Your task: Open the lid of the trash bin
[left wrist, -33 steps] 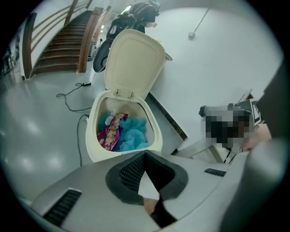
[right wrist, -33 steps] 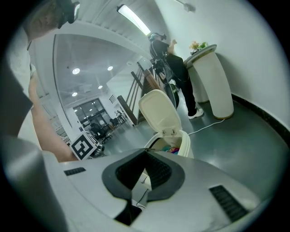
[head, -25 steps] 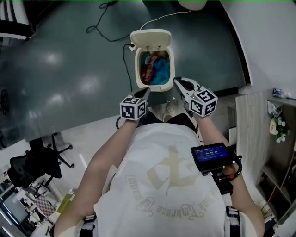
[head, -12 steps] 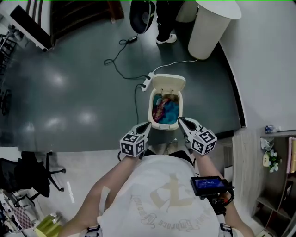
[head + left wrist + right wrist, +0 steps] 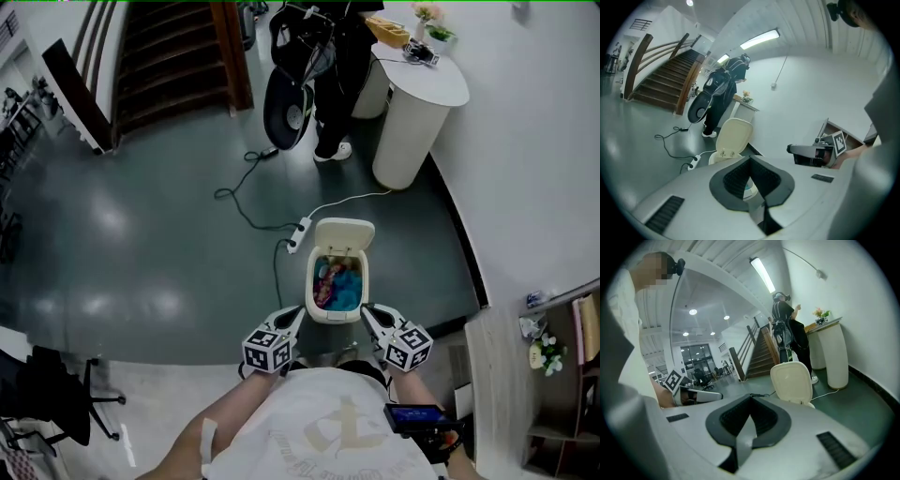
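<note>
The cream trash bin (image 5: 336, 311) stands on the dark floor with its lid (image 5: 344, 234) tipped up and back, and blue and red rubbish shows inside. My left gripper (image 5: 297, 314) hovers at the bin's front left corner and my right gripper (image 5: 365, 310) at its front right corner. Both are shut and hold nothing. The raised lid (image 5: 734, 136) appears beyond the jaws in the left gripper view, with the right gripper (image 5: 807, 153) off to the side. In the right gripper view the lid (image 5: 791, 382) stands upright ahead.
A white power strip (image 5: 299, 234) with its cable lies just left of the bin. Behind it are a white round pedestal (image 5: 411, 122) and a person in dark clothes (image 5: 336, 66). Stairs (image 5: 173, 56) rise at the back left. A wooden shelf (image 5: 562, 347) stands at the right.
The head view has pulled up and back, so the bin looks smaller and more of the room shows. Both grippers stay shut by the bin's front rim. The lid stays up.
</note>
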The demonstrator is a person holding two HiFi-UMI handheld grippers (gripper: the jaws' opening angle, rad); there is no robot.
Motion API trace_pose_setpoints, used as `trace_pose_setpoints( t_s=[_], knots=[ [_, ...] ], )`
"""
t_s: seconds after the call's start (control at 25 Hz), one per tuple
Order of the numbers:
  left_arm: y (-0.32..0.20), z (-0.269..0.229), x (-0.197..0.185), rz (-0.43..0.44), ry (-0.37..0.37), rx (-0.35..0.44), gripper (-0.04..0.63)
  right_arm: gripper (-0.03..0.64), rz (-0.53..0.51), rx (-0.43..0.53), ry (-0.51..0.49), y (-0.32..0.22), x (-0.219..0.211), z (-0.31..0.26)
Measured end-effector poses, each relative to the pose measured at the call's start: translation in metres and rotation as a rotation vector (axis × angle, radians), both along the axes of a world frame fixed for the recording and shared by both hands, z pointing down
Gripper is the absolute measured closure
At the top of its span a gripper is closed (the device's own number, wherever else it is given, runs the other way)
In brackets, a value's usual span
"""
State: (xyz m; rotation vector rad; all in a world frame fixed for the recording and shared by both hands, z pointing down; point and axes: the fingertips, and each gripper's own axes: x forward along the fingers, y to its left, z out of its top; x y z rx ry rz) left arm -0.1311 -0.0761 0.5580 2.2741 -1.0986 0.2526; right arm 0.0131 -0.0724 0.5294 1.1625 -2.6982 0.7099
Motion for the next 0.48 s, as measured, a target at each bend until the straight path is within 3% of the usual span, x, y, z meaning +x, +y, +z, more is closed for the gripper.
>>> trace_pose_setpoints(
  t_s=[0.48],
  knots=[
    [0.018, -0.013, -0.012, 0.075, 0.002, 0.053, 0.581, 0.612, 0.047, 0.027, 0.001, 0.024, -0.012, -0.01]
  ],
)
